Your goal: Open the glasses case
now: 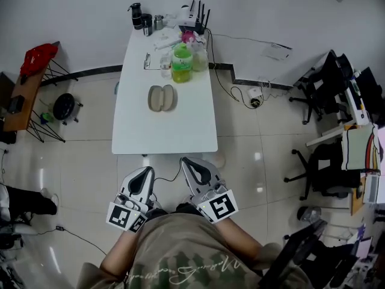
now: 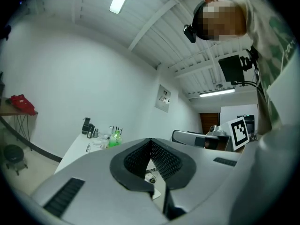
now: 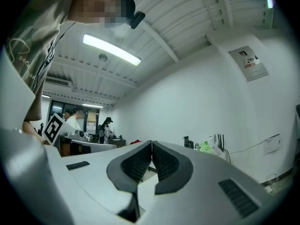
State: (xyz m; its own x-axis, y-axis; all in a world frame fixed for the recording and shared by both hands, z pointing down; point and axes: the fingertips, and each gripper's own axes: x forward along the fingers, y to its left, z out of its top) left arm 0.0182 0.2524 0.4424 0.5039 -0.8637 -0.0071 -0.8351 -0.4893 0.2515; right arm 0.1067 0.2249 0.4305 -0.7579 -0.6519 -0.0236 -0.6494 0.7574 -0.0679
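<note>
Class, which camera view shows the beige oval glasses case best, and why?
The head view: the beige oval glasses case lies whole and unobstructed on the white table. Both gripper views catch the table's green bottle, but the case cannot be made out there.

The white table [image 1: 162, 134] carries a beige glasses case [image 1: 162, 97] near its middle, a green bottle [image 1: 181, 63] and a clear glass [image 1: 165, 62] just beyond the case, and dark flasks [image 1: 139, 15] and a black router [image 1: 197, 19] farther beyond it.
</note>
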